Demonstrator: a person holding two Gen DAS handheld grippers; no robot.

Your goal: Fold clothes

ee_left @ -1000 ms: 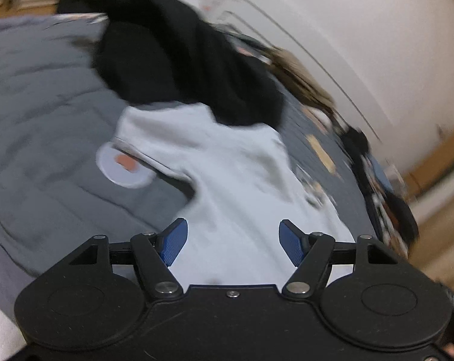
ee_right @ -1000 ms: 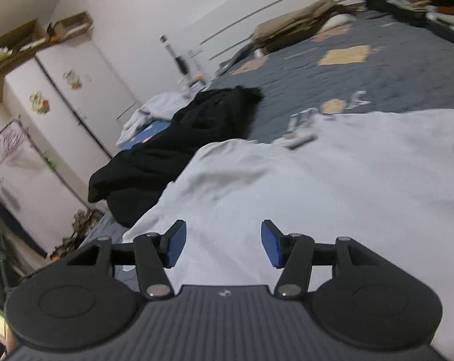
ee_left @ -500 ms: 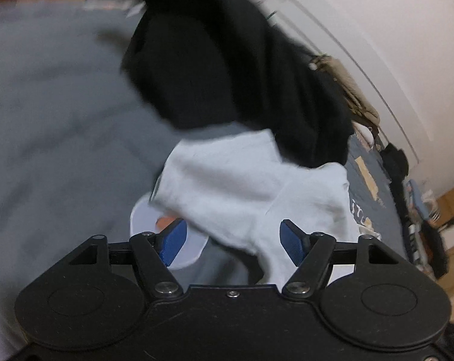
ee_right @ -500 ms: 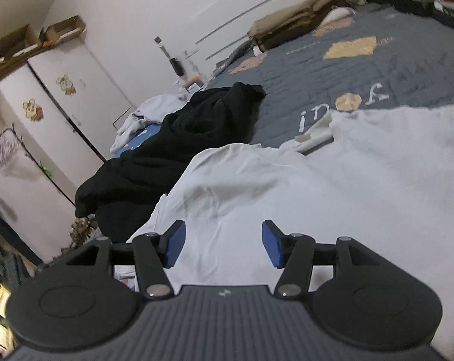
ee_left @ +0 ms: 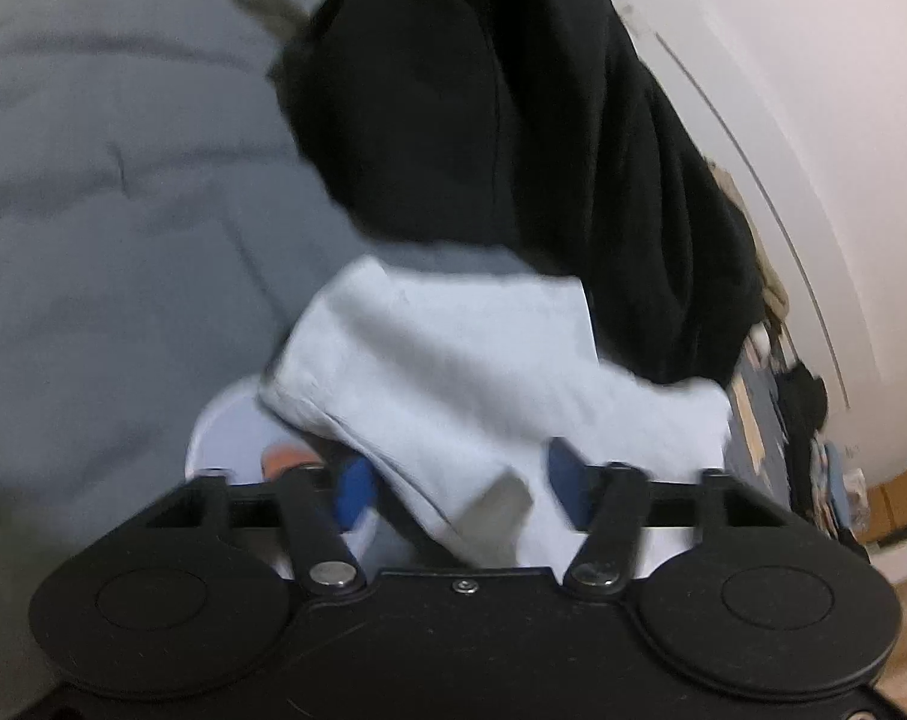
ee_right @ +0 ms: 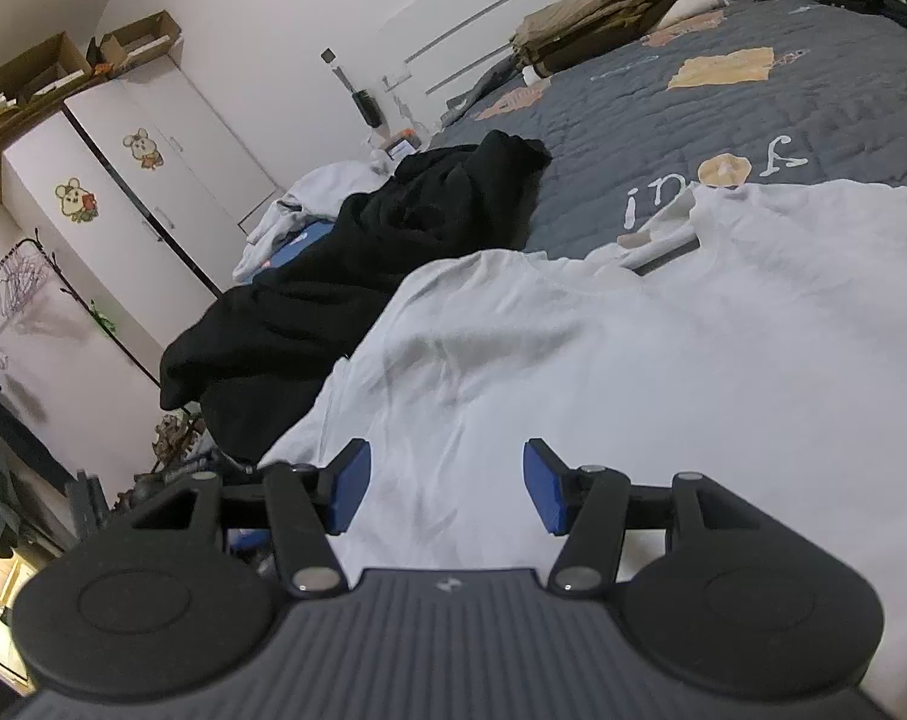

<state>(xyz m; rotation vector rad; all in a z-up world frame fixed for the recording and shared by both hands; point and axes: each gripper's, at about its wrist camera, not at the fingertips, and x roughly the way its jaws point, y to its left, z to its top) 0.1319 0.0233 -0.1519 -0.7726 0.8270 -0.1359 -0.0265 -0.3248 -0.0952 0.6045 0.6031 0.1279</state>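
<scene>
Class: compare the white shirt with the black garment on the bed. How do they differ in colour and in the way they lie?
The white shirt is pale; the black garment is dark. The shirt lies spread fairly flat; the black garment sits crumpled in a heap. The shirt's sleeve lies between the pads of the closing left gripper; no gripper is at the black garment. Both rest on the grey quilt, side by side and touching.

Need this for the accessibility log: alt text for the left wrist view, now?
The left gripper is closing with a sleeve of the white shirt between its blue pads, the pads not yet pressing it. A black garment lies beyond, on the grey bedspread.
</scene>
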